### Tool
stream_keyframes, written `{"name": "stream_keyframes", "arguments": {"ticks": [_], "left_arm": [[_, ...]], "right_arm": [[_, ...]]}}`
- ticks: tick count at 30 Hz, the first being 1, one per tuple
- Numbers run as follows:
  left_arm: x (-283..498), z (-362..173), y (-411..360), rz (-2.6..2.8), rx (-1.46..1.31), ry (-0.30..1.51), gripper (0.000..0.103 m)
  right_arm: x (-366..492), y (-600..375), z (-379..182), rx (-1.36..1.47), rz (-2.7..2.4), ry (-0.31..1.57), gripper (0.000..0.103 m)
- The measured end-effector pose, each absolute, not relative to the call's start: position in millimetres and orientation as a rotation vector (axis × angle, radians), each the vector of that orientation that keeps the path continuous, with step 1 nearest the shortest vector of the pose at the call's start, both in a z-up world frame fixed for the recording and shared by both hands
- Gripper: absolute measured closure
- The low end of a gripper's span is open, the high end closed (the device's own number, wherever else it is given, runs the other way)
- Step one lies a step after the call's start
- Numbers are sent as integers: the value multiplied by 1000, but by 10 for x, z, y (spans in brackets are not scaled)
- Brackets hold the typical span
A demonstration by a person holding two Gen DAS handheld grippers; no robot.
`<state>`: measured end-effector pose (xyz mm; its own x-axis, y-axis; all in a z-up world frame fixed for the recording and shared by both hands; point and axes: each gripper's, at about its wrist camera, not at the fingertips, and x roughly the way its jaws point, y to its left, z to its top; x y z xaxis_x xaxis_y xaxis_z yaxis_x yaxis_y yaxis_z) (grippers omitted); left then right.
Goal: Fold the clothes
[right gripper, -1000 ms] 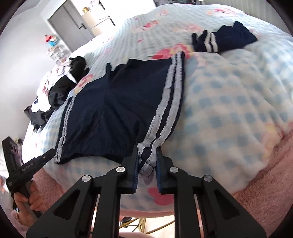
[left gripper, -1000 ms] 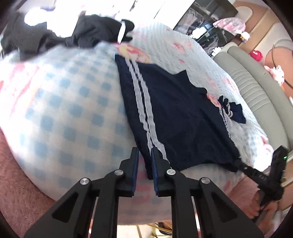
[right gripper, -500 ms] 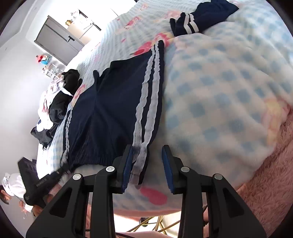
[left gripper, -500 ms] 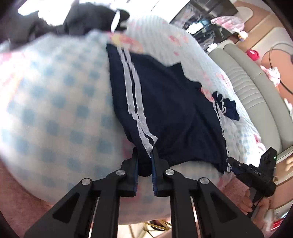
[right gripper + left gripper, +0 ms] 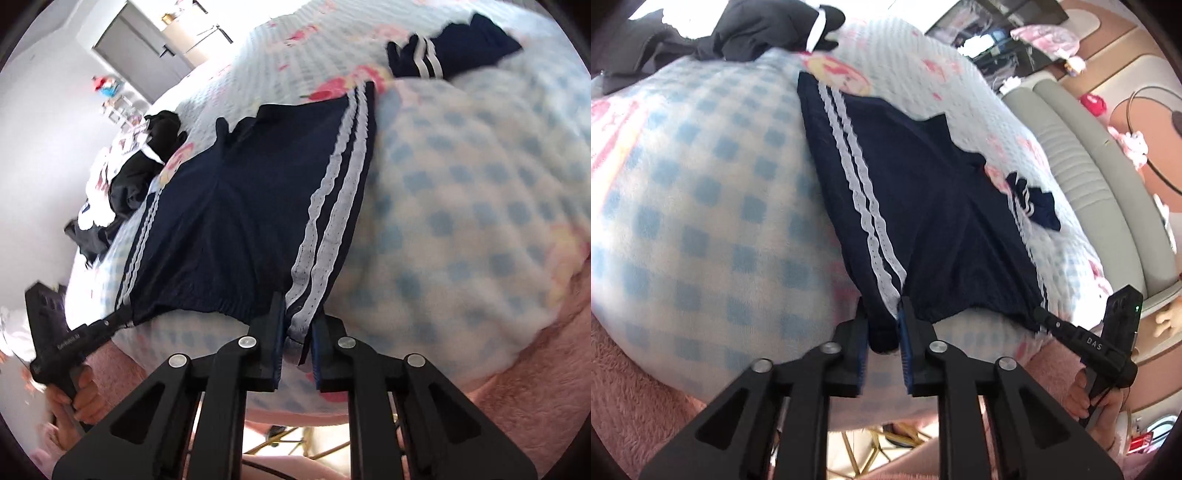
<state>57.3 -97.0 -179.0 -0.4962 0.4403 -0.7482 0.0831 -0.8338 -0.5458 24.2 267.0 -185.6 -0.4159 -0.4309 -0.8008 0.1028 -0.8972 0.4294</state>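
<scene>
Shorts: navy shorts [image 5: 923, 206] with white side stripes are spread flat on the bed [image 5: 701, 192], the waistband lying at the near edge, toward 6 o'clock in both views.
Left claw: the left claw [image 5: 882, 328] is closed almost fully on one waistband corner, where the striped side ends; dark cloth is seen pinched between its fingers [image 5: 858, 347].
Right claw: the right claw [image 5: 297, 341] is closed on the opposite waistband corner, and the white stripes run down between its fingers [image 5: 321, 350]. In the left view it is seen at 4 o'clock, with a hand [image 5: 1097, 402] around its handle.
Bed: it is covered with a blue-checked blanket with pink figures.
Sock: a small navy piece with white stripes [image 5: 454, 46], which looks like a sock, lies at 1 o'clock in the right view, apart from the shorts.
Dark clothes: a black heap [image 5: 738, 33] is seen at 11 o'clock in the left view, beyond the far leg hem.
</scene>
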Motion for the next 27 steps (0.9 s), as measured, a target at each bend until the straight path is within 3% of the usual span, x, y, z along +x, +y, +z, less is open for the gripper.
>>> {"name": "stream_keyframes", "arguments": {"ticks": [3,4,6,8,12,14,15,17,20,23,26,27], "left_arm": [[485,-1752,-1078,2459,-1428,-786,72],[442,-1722,-1143,2467,-1411,-802,66],[317,-1698,-1266,2458,-1373,-845,59],[126,-1774,-1349,2436,-1385,-880,58],[-218,-1925,-1340,2385,-1404,-914,61],[-302,-1919,-1298,2383,-1372,-904,83],[-314,-1899,-1283,2416,-1373,-874,99],[-312,-1847,-1261,2497,-1374,-812,99],[-254,-1814,-1329,2565,-1385,-781,99],[-193,-1868,-1459,2577,-1445,-805,95],[-18,-1799,-1503,2624,-1414,-826,90],[66,-1734,-1474,2641,-1362,-823,82]], "right_arm": [[195,2744,-1883,1494,-2339,-497,77],[190,2791,-1873,1488,-2341,-520,77],[93,2845,-1842,1469,-2345,-539,66],[-22,2892,-1810,1449,-2348,-554,61],[-366,2888,-1923,1494,-2320,-575,61],[-477,2873,-1999,1509,-2302,-594,65],[-524,2866,-2033,1513,-2294,-605,76],[-577,2839,-2052,1505,-2300,-598,94],[-534,2763,-1934,1448,-2373,-501,97],[-486,2756,-1908,1452,-2421,-459,96],[-334,2799,-1877,1440,-2426,-508,83],[-284,2814,-1866,1435,-2428,-524,81]]}}
